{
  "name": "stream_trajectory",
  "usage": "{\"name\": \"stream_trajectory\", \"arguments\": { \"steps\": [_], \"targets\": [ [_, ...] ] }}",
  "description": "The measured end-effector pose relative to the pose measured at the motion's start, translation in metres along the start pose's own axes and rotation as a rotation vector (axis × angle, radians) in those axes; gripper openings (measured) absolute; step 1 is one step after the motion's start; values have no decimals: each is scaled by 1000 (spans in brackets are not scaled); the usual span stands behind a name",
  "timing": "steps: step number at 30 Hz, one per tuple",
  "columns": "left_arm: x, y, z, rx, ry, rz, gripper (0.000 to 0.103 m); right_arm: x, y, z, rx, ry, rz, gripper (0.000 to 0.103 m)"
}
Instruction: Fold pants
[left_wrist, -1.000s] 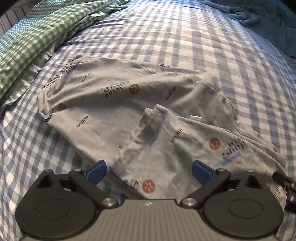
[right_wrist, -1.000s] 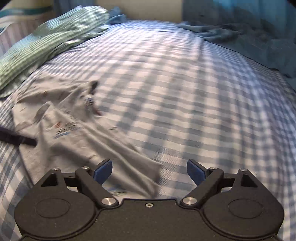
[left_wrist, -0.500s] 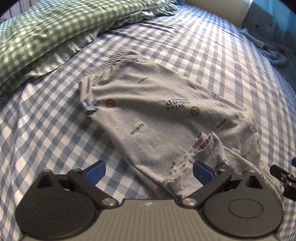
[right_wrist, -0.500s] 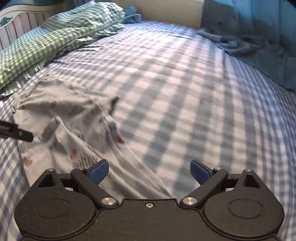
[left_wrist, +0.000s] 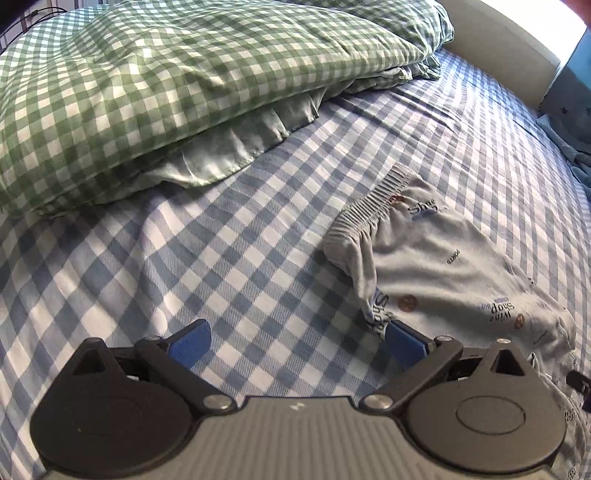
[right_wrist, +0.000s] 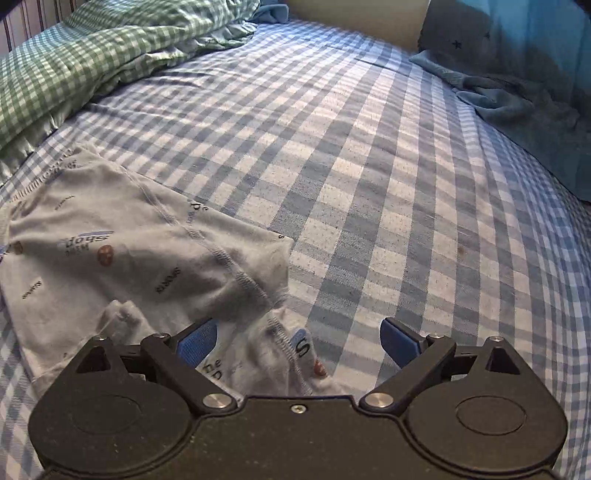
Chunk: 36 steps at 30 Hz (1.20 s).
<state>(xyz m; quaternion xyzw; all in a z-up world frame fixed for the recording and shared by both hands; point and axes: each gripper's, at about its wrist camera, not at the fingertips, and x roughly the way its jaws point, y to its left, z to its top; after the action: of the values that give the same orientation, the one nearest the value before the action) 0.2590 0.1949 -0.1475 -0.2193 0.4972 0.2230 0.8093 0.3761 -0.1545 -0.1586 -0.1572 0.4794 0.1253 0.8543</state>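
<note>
Grey printed pants (left_wrist: 443, 266) lie on the blue checked bed sheet (left_wrist: 221, 266), ribbed waistband toward the pillow, body folded over. In the left wrist view they sit right of my left gripper (left_wrist: 295, 341), which is open and empty over bare sheet; its right finger is beside the pants' near edge. In the right wrist view the pants (right_wrist: 122, 258) lie left and front, a bunched part between the blue pads. My right gripper (right_wrist: 297, 338) is open above that bunched cloth, gripping nothing.
A green checked pillow (left_wrist: 166, 85) lies at the far left of the bed. A crumpled blue blanket (right_wrist: 517, 96) lies at the far right. The headboard (right_wrist: 354, 14) runs along the back. The right gripper's tip (left_wrist: 580, 384) shows at the left view's right edge.
The left gripper has swung left, off the pants, and now faces the pillow and waistband. The right gripper moved over the pants, whose leg now lies folded over the body.
</note>
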Motion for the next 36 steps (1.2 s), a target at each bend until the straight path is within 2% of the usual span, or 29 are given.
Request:
{"name": "stream_trajectory", "arguments": {
  "steps": [2,5,8,14,18,20,24,26,28,32,34,36],
  "targets": [
    [5,4,11,16,2,-22,103,-23,11,-19,49,-14,-7,101],
    [13,7,26,43,8,-46,103,-49,34,-48,91,-14,-18,102],
    [24,3,36,74,16,-65,103,-67,56,-74,143,2,-73,102],
    [39,-4,38,114,17,-117,103,-94,85,-112,253,27,-93,102],
    [49,-1,27,90,-9,-215,103,-110,98,-122,187,26,-56,102],
    [55,0,24,57,2,-233,102,-120,103,-128,162,19,-55,102],
    [63,4,26,-75,5,-289,92,-128,109,-139,178,23,-29,102],
    [66,5,31,-127,-7,-300,84,-125,115,-139,170,36,-28,102],
    [73,6,37,-170,20,-298,71,-123,121,-138,165,41,-20,102],
    [80,9,43,-234,36,-325,71,-125,133,-129,138,38,22,102],
    [84,6,43,-221,31,-319,80,-128,139,-124,121,26,33,102],
    [85,-1,43,-187,21,-316,83,-133,141,-120,109,6,38,102]
  ]
}}
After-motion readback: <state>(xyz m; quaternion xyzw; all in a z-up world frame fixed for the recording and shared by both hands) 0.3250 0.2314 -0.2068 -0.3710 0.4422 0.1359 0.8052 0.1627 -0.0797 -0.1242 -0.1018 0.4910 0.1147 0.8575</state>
